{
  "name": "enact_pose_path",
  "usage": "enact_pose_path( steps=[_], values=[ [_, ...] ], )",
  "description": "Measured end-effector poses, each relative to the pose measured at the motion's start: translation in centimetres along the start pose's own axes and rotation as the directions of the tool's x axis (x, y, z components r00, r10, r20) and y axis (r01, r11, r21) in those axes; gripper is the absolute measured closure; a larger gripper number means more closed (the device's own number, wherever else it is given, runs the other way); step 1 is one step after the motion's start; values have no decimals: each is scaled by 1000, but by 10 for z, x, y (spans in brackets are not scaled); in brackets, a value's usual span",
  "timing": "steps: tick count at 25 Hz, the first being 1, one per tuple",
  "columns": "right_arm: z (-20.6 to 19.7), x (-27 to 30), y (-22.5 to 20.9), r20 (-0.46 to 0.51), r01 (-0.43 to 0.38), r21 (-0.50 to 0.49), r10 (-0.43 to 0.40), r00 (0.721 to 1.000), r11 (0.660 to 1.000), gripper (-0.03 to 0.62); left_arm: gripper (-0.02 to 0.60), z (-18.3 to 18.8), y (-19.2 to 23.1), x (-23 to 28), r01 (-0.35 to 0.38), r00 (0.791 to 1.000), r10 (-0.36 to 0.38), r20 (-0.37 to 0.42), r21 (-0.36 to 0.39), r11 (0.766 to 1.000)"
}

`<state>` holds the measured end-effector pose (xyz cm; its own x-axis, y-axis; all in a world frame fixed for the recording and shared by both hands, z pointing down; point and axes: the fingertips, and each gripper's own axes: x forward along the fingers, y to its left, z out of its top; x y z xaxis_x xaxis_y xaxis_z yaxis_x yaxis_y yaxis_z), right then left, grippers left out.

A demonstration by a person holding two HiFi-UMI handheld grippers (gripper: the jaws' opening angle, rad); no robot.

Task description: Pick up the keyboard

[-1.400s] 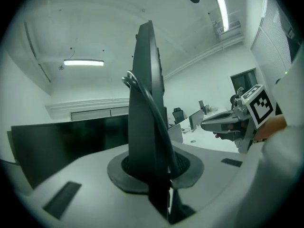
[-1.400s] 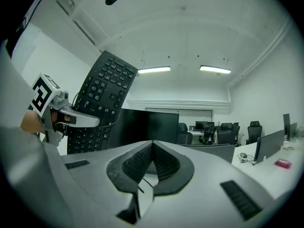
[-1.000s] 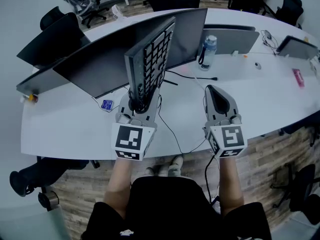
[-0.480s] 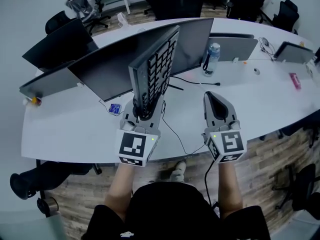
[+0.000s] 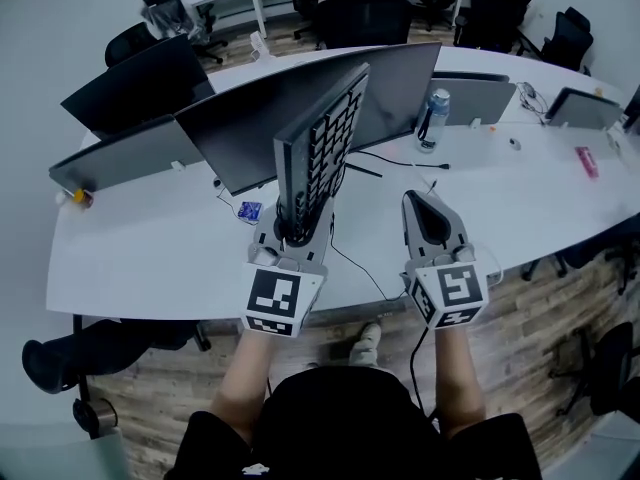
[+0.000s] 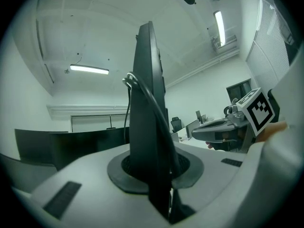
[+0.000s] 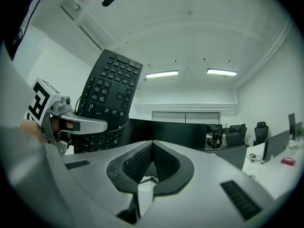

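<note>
Keyboard (image 5: 322, 148) upright in left claw (image 5: 291, 230) — level, right claw (image 5: 432, 220) closed, empty

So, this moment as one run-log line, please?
left tool: shut on keyboard | keyboard: upright, lifted | right tool: shut, empty

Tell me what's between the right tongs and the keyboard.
In the head view, only bare desk and a thin black cable lie between the right tongs and the keyboard.
</note>
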<state>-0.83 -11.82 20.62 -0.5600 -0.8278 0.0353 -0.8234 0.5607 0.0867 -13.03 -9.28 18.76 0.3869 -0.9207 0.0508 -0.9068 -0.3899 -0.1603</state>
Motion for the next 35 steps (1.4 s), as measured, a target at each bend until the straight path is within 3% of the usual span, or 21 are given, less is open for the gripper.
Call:
enact_pose_path(
  steps=[21,35],
  values=[
    [9,-44,118,-19,35,-31,-36,999,999,589,505,-2,24,-115,48,997,-47,66,-18,999],
    [3,-62,144,-41,77,-34,-78,996,996,588,505,-11,14,-144,99,991,-96,89,-28,995]
  ],
)
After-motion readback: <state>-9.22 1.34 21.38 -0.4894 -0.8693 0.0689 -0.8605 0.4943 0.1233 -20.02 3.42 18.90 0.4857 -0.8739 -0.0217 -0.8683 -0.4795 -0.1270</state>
